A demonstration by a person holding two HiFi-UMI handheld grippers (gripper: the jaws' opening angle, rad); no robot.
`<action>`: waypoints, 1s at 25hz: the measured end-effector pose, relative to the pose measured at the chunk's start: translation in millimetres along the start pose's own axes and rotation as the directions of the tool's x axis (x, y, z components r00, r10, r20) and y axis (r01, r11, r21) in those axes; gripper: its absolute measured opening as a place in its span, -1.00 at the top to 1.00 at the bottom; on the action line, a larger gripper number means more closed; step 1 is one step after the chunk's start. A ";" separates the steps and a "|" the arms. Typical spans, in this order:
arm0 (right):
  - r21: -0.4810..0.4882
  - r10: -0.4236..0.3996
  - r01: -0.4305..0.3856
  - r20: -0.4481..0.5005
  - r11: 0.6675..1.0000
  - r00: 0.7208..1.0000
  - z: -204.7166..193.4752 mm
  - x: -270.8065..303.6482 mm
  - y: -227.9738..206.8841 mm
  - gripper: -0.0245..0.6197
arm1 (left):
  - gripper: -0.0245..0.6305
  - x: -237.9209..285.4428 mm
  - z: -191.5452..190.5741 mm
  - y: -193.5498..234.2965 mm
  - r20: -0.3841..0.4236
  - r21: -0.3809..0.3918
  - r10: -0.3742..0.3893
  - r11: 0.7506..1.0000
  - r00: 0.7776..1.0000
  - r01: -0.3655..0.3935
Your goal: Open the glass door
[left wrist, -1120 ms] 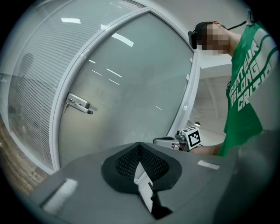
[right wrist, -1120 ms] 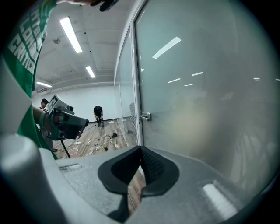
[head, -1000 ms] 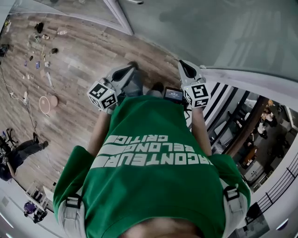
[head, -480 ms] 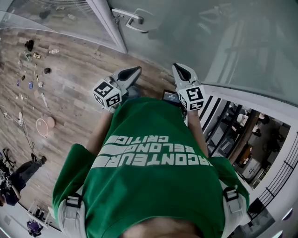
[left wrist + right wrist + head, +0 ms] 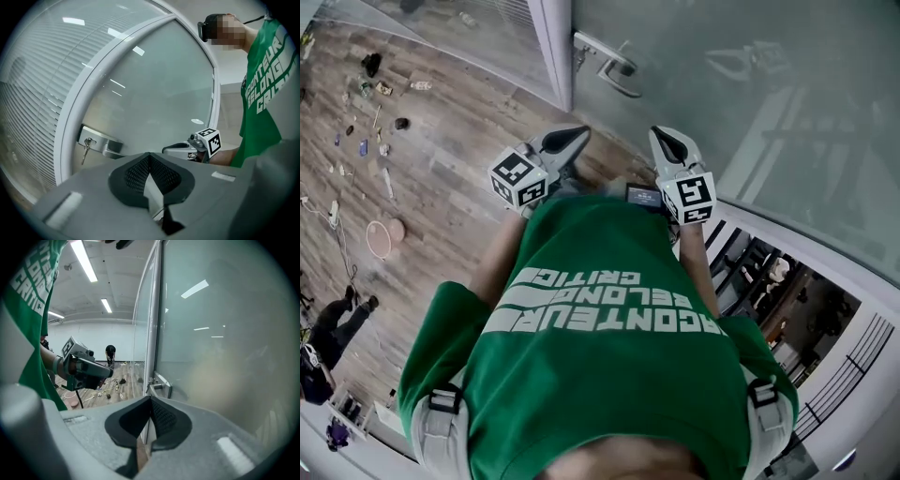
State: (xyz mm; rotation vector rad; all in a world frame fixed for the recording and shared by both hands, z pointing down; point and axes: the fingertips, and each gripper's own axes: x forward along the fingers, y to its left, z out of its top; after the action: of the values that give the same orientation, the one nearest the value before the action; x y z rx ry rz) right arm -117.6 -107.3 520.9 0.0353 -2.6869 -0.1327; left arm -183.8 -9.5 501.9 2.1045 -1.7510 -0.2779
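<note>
Ahead of the person, the glass door point(image 5: 750, 84) stands shut against its white frame point(image 5: 555, 47), with the lever handle point(image 5: 609, 66) beside that edge. Advised: part the jaws, close squarely on the lever's free end, press down. Left gripper point(image 5: 578, 133) and right gripper point(image 5: 658, 134): jaws together, empty, short of the handle.

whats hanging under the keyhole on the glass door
A small metal key dangles from the keyhole in the silver handle plate of the frosted glass door. The frosted pane hides whatever is behind.
</note>
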 end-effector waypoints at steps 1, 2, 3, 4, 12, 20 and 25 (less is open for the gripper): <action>-0.001 0.007 -0.007 -0.001 1.000 1.000 3.8 3.1 -3.9 0.95 | 0.88 3.0 2.9 2.5 -0.001 0.000 0.002 1.000 1.000 -0.002; 0.001 0.014 -0.014 -0.002 1.000 1.000 8.0 5.9 -7.7 0.95 | 0.89 6.1 6.0 4.6 -0.003 0.002 0.006 1.000 1.000 -0.006; 0.004 0.020 -0.020 -0.002 1.000 1.000 12.3 8.4 -11.7 0.95 | 0.89 9.4 9.1 6.5 -0.005 0.006 0.012 1.000 1.000 -0.012; 0.006 0.023 -0.023 -0.002 1.000 1.000 15.9 10.8 -16.4 0.95 | 0.88 13.2 11.9 8.3 -0.007 0.011 0.020 1.000 1.000 -0.020; 0.005 0.114 -0.114 -0.009 0.993 0.993 20.7 40.3 -44.6 0.95 | 0.89 59.1 21.6 25.2 -0.027 0.024 0.125 0.992 0.992 -0.124; -0.023 0.176 -0.179 -0.114 0.983 0.978 6.7 63.1 -37.5 0.95 | 0.89 89.3 7.5 46.8 -0.135 0.046 0.224 0.974 0.965 -0.220; -0.160 0.154 -0.186 -0.193 0.969 0.969 -6.5 77.1 -25.2 0.94 | 0.89 98.0 -7.8 58.2 -0.216 0.071 0.261 0.965 0.941 -0.252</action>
State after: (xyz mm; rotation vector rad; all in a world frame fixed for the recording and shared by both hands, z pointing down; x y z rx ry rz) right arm -184.0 -136.5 557.7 -0.2286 -2.4749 -0.2994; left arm -213.4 -112.2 542.2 1.8250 -1.8789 0.0681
